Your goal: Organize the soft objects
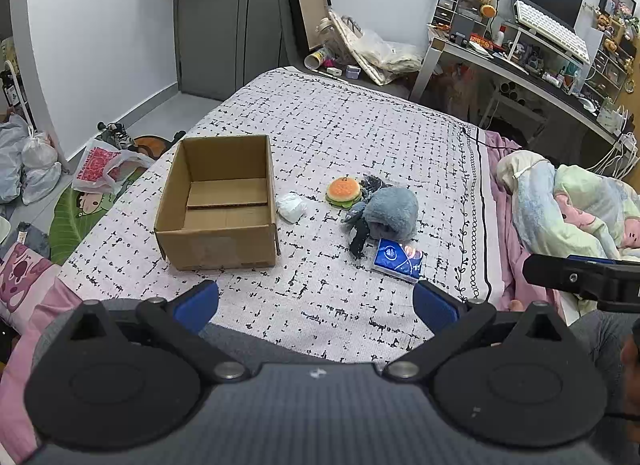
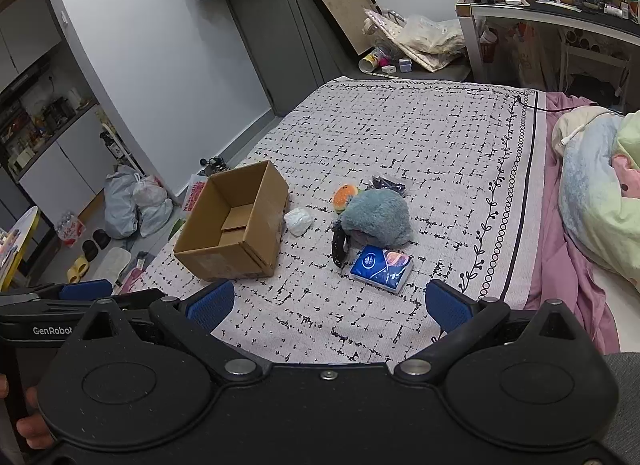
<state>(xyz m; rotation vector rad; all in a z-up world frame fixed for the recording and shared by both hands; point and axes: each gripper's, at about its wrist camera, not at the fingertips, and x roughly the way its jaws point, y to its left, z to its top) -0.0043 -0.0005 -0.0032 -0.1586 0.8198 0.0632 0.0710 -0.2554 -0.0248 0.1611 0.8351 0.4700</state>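
An open, empty cardboard box [image 1: 218, 205] [image 2: 236, 225] stands on the patterned bedspread [image 1: 360, 133]. To its right lie a white crumpled soft item [image 1: 292, 205] [image 2: 298, 221], a burger-shaped squishy [image 1: 343, 191] [image 2: 344, 197], a grey-blue plush [image 1: 390, 211] [image 2: 378, 217] with a black piece [image 1: 359, 239] [image 2: 339, 245] beside it, a dark bundle [image 1: 374, 183] [image 2: 386, 185], and a blue tissue pack [image 1: 398, 260] [image 2: 382, 267]. My left gripper [image 1: 316, 305] is open and empty, near the bed's front. My right gripper [image 2: 330, 305] is open and empty, also short of the items.
A rolled pastel blanket [image 1: 572, 201] [image 2: 600, 193] lies on the right of the bed. A cluttered desk [image 1: 520, 65] stands at the back right. Bags [image 2: 136, 205] and shoes sit on the floor to the left. A pink pillow [image 1: 24, 289] lies at the near left.
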